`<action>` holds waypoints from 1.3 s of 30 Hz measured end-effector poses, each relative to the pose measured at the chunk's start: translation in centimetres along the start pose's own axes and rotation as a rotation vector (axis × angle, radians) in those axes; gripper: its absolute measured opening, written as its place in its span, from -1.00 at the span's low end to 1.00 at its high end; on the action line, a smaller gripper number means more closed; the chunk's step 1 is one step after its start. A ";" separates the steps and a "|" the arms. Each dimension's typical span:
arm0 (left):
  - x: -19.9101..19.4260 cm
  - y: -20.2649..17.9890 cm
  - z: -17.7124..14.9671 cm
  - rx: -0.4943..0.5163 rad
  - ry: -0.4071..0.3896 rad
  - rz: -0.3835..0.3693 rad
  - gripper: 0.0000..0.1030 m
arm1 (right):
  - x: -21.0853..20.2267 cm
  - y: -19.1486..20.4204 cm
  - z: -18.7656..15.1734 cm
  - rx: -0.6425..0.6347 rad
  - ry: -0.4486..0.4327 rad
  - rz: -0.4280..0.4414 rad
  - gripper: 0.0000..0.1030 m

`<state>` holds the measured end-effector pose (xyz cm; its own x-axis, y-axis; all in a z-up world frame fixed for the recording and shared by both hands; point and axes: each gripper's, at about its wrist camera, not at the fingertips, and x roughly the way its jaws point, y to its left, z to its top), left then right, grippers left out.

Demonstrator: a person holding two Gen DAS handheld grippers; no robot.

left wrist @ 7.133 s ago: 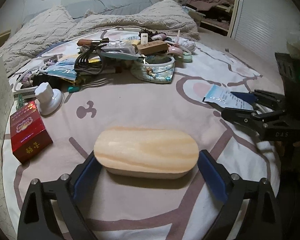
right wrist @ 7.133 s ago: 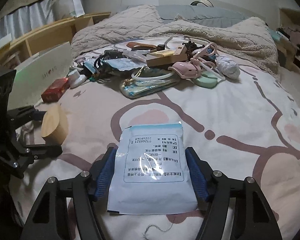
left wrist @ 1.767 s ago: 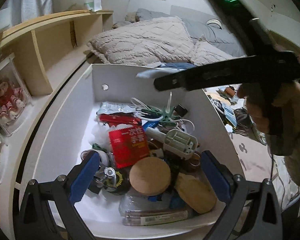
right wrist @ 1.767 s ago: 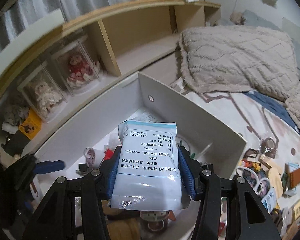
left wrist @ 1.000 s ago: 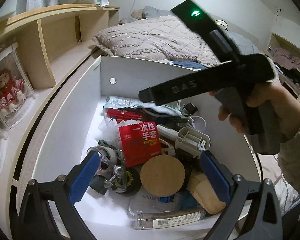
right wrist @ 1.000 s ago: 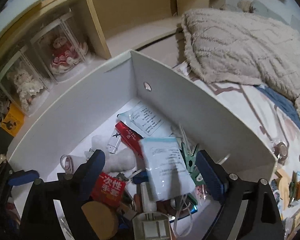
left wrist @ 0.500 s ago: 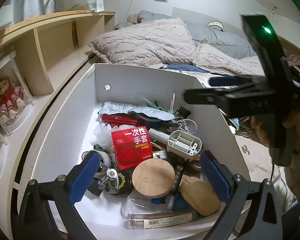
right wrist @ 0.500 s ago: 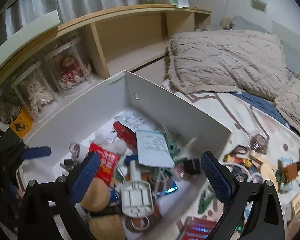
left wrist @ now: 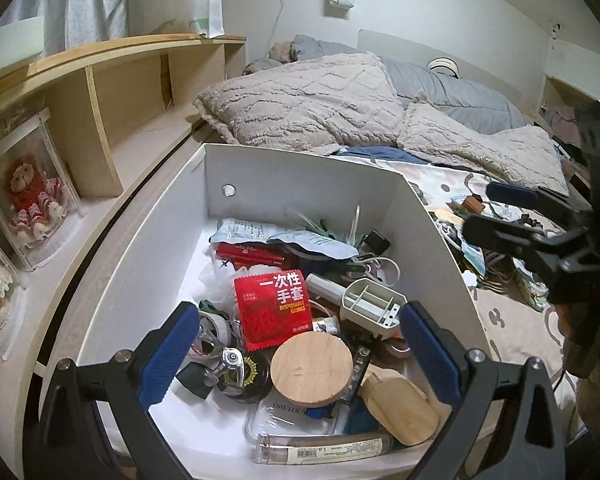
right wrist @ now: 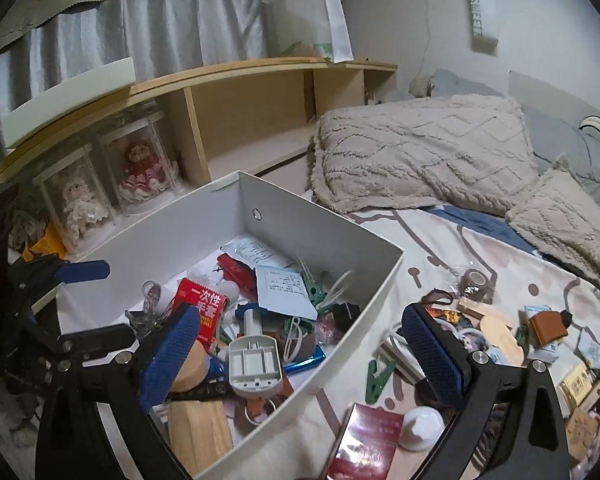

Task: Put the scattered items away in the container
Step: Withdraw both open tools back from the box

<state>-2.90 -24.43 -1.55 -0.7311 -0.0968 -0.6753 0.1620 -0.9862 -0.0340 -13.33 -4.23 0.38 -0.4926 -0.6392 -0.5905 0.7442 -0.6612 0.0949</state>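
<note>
Left wrist view shows our left tongs [left wrist: 300, 354] wide and empty above the white box [left wrist: 432, 220]. Our right tongs [right wrist: 300, 360] are wide and empty too, over its edge. A blue-white packet [right wrist: 280, 286] lies inside; more things [right wrist: 500, 332] sit on the bed [right wrist: 440, 248].

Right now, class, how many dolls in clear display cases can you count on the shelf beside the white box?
2: a red-dressed doll nearer the box, a pale-dressed doll further left. More may be hidden.
</note>
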 end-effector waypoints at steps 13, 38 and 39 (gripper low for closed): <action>-1.7 -2.0 0.2 -0.008 -0.079 0.021 1.00 | -3.6 0.5 -1.6 0.011 -0.072 -0.029 1.00; -9.8 -7.4 -3.7 -0.042 -0.232 0.127 1.00 | -11.4 -2.4 -6.7 0.100 -0.139 -0.090 1.00; -10.1 -7.6 -4.0 -0.046 -0.239 0.131 1.00 | -11.7 -2.4 -7.0 0.094 -0.138 -0.093 1.00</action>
<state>5.88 -15.46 2.57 -0.8368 -0.2575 -0.4833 0.2914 -0.9566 0.0051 -6.21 7.54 1.44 -0.6192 -0.6171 -0.4856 0.6502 -0.7496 0.1237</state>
